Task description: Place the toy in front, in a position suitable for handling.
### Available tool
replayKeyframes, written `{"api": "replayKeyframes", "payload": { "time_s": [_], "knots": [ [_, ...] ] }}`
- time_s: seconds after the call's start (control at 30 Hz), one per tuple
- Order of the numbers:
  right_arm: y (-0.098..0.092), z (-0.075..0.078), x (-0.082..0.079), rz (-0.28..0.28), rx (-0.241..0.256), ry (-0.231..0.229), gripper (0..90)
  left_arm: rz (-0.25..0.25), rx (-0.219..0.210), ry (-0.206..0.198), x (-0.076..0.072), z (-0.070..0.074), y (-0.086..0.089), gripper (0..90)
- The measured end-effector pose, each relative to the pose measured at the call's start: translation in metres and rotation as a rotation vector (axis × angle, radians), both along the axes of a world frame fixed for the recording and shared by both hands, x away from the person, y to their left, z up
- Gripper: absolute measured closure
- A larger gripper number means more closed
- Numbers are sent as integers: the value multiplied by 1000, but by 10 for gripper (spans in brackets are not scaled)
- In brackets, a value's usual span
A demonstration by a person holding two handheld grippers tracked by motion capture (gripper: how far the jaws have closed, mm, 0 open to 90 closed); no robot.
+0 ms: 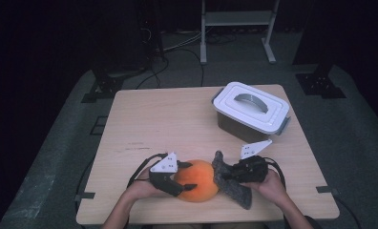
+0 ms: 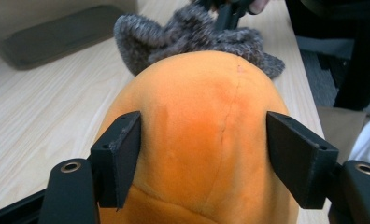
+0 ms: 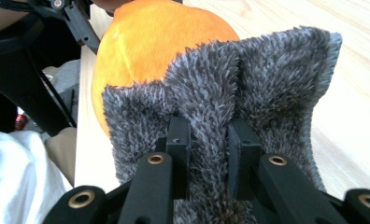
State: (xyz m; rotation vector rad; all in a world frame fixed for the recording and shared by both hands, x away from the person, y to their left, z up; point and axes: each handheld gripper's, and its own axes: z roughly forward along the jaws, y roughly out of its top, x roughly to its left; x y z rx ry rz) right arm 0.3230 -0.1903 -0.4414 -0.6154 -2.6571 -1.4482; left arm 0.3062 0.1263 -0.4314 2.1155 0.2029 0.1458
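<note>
From above, my left gripper (image 1: 183, 177) straddles the orange plush ball (image 1: 199, 181). Along its jaws, both pads press the ball's sides, grasping it. Along my right gripper (image 3: 207, 144), the jaws pinch a fold of grey fuzzy cloth (image 3: 267, 84); a tug could slip it free.

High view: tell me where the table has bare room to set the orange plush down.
Bare: the whole left half and centre of the table, beside the lidded box. Crowded: the near edge, where both grippers hold the orange plush and grey furry cloth.
</note>
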Motion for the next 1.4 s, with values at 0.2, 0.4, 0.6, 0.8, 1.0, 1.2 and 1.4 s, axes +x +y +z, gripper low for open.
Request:
{"api": "replayKeyframes", "payload": {
  "time_s": [0.2, 0.4, 0.6, 0.8, 1.0, 1.2, 1.4],
  "knots": [
    [12, 24, -15, 36, 104, -132, 731, 43, -9, 6, 0, -1, -8, 288],
    [16, 13, -11, 42, 54, -93, 732, 59, -22, -5, 0, 4, -8, 196],
    [6, 7, -7, 11, 23, -65, 732, 52, -22, 17, 2, 6, 1, 210],
    [12, 26, -16, 7, 46, -168, 729, 97, -27, 13, 1, 7, -7, 303],
    [23, 27, -23, 30, 20, -200, 730, 90, -19, -8, -2, 11, -13, 245],
    [10, 19, -13, -1, -8, -152, 730, 81, -30, 44, 3, 9, -4, 148],
    [7, 27, -15, -20, -20, -188, 729, 88, -19, 24, 2, 6, -5, 276]
  ]
}}
